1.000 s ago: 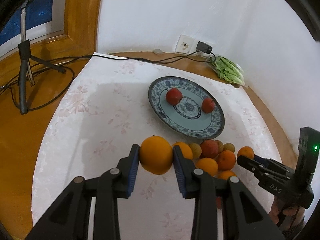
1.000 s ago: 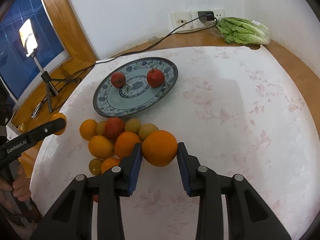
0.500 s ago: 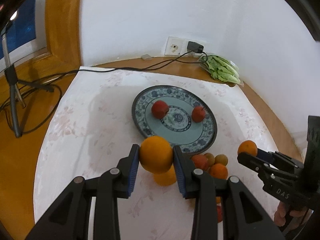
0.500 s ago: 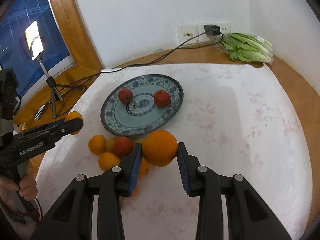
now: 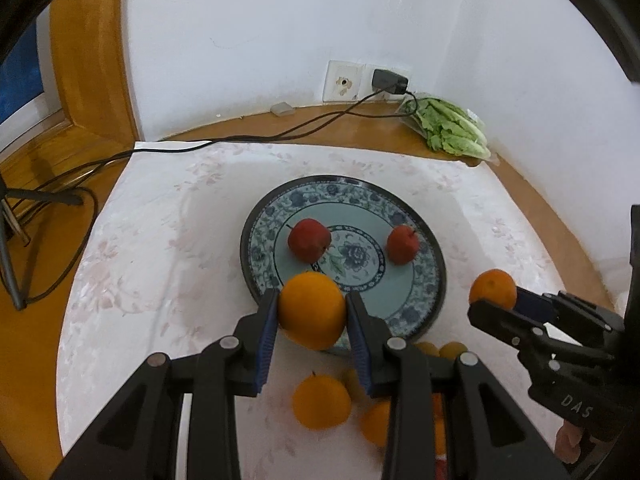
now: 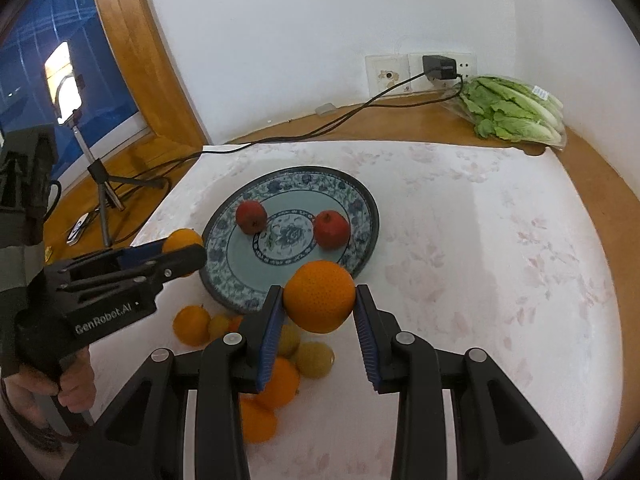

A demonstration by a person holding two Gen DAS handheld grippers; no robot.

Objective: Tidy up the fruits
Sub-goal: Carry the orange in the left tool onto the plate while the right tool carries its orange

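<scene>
My left gripper (image 5: 312, 316) is shut on an orange (image 5: 311, 304), held above the near rim of a blue patterned plate (image 5: 260, 240). Two red fruits (image 5: 309, 239) (image 5: 403, 245) lie on the plate. My right gripper (image 6: 319, 300) is shut on a second orange (image 6: 320, 294), just off the plate's (image 6: 362, 200) near right rim. In the right wrist view, the left gripper (image 6: 188, 248) with its orange comes in from the left. Several oranges and small yellowish fruits (image 6: 276, 364) are piled on the cloth under both grippers, partly hidden by the fingers.
A bag of green lettuce (image 6: 516, 112) lies in the far right corner by a wall socket with a charger (image 6: 439, 67); its cable crosses the wooden sill. A small tripod (image 6: 102, 184) stands left of the white cloth. A person's hand (image 6: 76, 392) grips the left handle.
Both grippers have risen with their oranges and moved away from the pile toward the plate. The pile now sits lower in both views, partly behind the fingers.
</scene>
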